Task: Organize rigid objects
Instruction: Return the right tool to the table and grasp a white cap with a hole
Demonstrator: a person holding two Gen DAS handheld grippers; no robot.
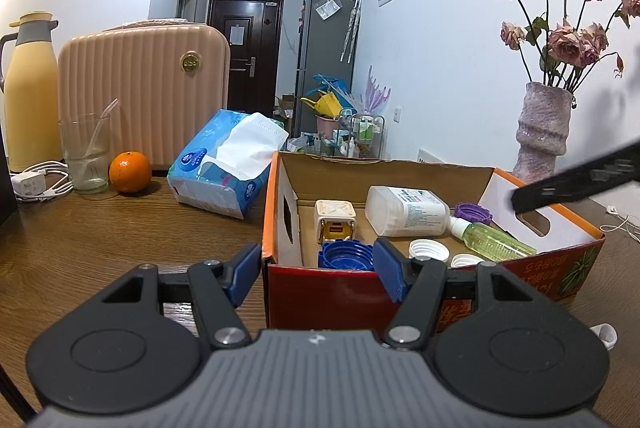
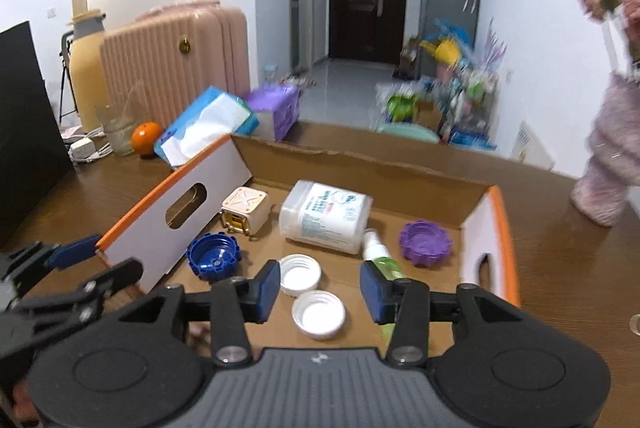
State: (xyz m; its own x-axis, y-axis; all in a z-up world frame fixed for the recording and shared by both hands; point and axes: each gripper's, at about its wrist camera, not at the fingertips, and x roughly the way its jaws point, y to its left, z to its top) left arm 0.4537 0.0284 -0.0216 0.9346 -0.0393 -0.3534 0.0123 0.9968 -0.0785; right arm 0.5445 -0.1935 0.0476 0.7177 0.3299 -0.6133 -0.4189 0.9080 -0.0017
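Sorting: rigid bits mostly in the cardboard box [image 2: 360,164] already, mid-table.
Left gripper [image 1: 316,268]: straddling the near-left corner of the box, one pad outside, other inside; whether it's actually pinching the wall, can't tell. Looks like it's steadying the box.
Right gripper [image 2: 320,288]: spread, nothing btwn the pads, hanging over the near part of the box above two white caps [image 2: 318,314].
Contents: blue cap [image 2: 214,256] near left, cube charger [image 2: 245,212] behind it, white bottle [image 2: 326,222] lying on its side mid-box, green spray bottle [image 2: 380,262] near right, purple cap [image 2: 425,240] far right.
Handling, caps: light, stiff plastic, ribbed rims so decent grip; prob best pinched across the rim, may skid if nudged.
Handling, white bottle: bulkiest, smooth, could roll; take it across the flat body.
Handling, spray bottle: slim, slippery; grab mid-body, not the nozzle.
Table extras: tissue pack [image 1: 228,164], orange [image 1: 130,172], glass [image 1: 86,156] far left, vase [image 1: 540,132] far right — fragile, keep clear.
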